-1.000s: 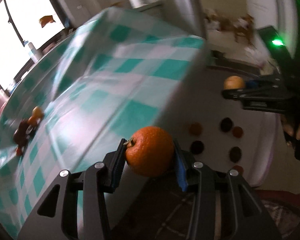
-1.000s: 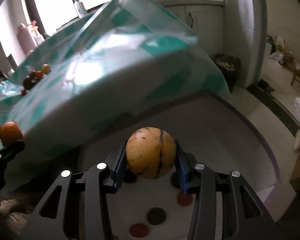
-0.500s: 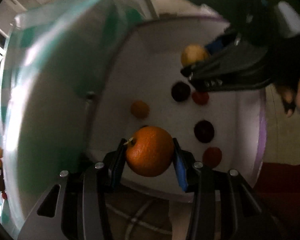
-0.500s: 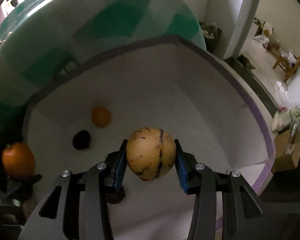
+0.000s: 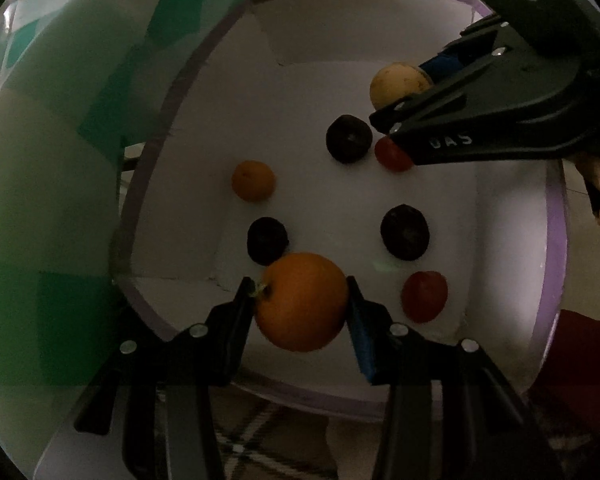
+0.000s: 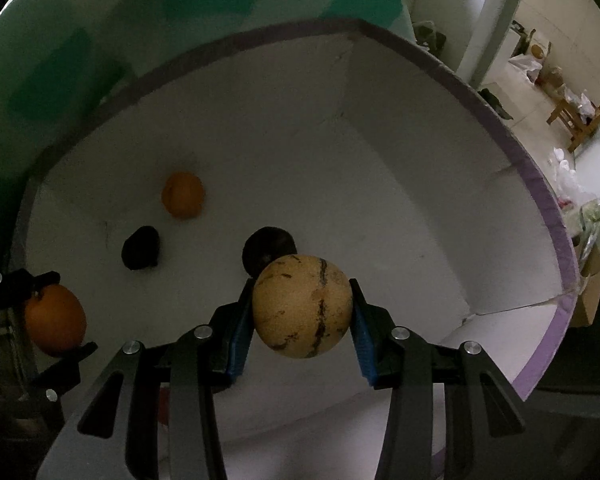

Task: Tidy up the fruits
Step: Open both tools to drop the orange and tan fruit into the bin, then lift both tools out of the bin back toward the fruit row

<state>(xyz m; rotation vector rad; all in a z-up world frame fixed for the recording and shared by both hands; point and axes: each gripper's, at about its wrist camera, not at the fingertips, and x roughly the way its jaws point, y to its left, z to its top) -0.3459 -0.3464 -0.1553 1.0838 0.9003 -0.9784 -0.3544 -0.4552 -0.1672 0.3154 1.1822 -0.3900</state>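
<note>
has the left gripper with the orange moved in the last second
Yes. The left gripper, clamping the orange, has swung from over the checked tablecloth to down above the white box, whose fruit now fills its view.

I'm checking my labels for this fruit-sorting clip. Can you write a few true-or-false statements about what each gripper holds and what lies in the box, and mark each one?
1. The left gripper is shut on an orange. True.
2. The right gripper is empty. False: it is shut on a tan fruit with dark streaks.
3. The white box has a purple rim. True.
4. The box holds no fruit yet. False: a small orange fruit, dark fruits and red fruits already lie on its floor.
5. Both held fruits rest on the box floor. False: both are gripped above it.
</note>
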